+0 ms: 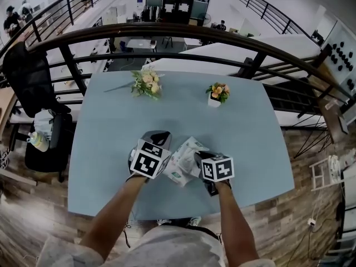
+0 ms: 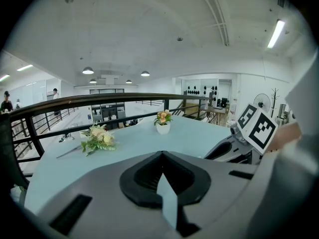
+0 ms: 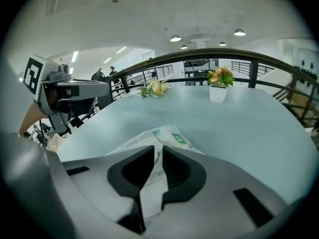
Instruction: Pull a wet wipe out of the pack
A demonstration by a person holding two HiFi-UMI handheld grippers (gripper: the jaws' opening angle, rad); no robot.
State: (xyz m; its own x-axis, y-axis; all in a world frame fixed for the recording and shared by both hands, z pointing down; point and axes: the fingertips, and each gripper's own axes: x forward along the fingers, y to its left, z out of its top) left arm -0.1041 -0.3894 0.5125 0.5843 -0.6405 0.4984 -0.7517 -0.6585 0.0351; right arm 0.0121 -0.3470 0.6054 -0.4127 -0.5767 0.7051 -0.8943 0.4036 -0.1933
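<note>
The wet wipe pack (image 1: 182, 161), white with green labels, lies crumpled on the light blue table (image 1: 111, 132) near its front edge, between my two grippers. In the right gripper view the pack (image 3: 172, 136) sits just past the jaws, and a white wet wipe (image 3: 152, 180) rises from it into the narrow gap. My right gripper (image 3: 155, 147) is shut on that wipe, and it shows at the pack's right (image 1: 199, 160). My left gripper (image 1: 161, 133) stands at the pack's left, pointing away over the table. Its jaws (image 2: 160, 154) meet at the tips with nothing seen between them.
A loose bouquet (image 1: 146, 84) lies at the table's far left, and a small white pot of flowers (image 1: 217, 93) stands at the far right. A dark railing (image 1: 183, 31) runs behind the table. A black chair (image 1: 33, 93) stands to the left.
</note>
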